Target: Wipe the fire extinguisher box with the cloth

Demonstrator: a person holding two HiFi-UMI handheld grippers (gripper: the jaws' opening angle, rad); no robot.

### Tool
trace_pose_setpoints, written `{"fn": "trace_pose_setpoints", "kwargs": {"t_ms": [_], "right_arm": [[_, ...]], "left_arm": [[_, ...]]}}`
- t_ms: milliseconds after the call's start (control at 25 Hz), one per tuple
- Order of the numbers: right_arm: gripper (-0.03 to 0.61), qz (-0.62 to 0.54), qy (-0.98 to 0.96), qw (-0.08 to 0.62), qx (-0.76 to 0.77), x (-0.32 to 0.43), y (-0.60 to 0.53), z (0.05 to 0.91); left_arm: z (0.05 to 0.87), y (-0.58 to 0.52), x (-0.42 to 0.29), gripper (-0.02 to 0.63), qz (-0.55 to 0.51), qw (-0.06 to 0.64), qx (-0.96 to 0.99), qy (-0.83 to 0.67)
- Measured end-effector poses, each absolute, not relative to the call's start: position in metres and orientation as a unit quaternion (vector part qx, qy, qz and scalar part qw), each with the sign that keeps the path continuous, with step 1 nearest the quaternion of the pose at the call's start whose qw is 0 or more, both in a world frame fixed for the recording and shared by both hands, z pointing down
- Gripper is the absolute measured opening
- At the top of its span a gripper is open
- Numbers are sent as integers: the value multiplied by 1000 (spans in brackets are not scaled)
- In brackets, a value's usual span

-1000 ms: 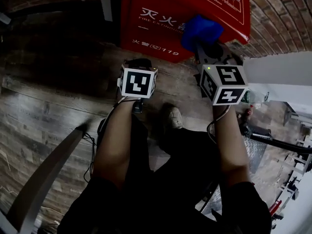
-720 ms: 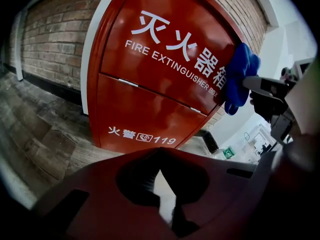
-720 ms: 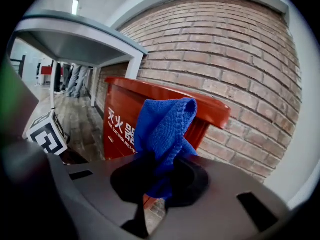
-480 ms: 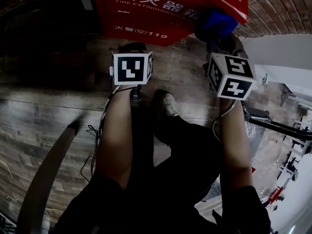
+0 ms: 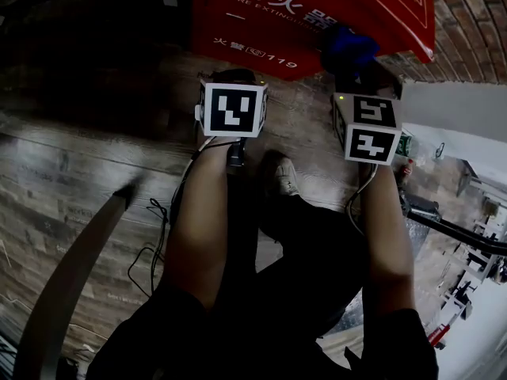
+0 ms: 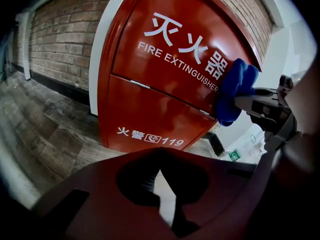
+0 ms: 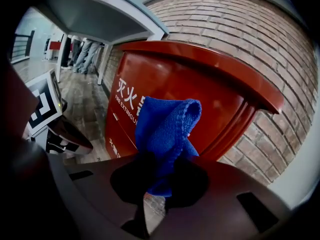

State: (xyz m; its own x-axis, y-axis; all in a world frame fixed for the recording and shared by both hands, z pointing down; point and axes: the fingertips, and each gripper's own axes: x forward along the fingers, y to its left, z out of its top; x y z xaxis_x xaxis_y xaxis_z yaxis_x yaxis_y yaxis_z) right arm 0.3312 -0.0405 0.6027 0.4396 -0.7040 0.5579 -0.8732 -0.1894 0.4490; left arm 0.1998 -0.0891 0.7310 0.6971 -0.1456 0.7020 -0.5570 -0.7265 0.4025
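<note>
Looking down in the head view, the fire extinguisher box [image 5: 261,22] stands on the plank floor [image 5: 79,157]. The blue cloth [image 5: 347,47] is at the box's front right edge, carried by the right gripper [image 5: 354,68]. A cable [image 5: 158,212] trails by the person's shoe [image 5: 281,176] below the box and could snag a step. In the left gripper view, the left gripper [image 6: 160,171] faces the box's lower front with its fingers together and empty; drifting closer, it could knock the paint. In the right gripper view, the fingers are clamped on one end of the bunched cloth. A hard drag could pull it loose, or bare fingers could scrape the box. Contact with the box is unclear.
</note>
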Motion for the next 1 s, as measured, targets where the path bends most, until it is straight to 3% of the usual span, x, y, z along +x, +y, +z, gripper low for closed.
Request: {"fn": "trace_pose_setpoints", "kwargs": {"t_ms": [520,1000], "right_arm": [[54,111,-606,298,729,237,-146,619],[52,89,-640,305,699,172,-226,660]], "left_arm": [[728,-129,137,5,334,294,859,-254],[725,-155,72,5,346,283,842,-300]]}}
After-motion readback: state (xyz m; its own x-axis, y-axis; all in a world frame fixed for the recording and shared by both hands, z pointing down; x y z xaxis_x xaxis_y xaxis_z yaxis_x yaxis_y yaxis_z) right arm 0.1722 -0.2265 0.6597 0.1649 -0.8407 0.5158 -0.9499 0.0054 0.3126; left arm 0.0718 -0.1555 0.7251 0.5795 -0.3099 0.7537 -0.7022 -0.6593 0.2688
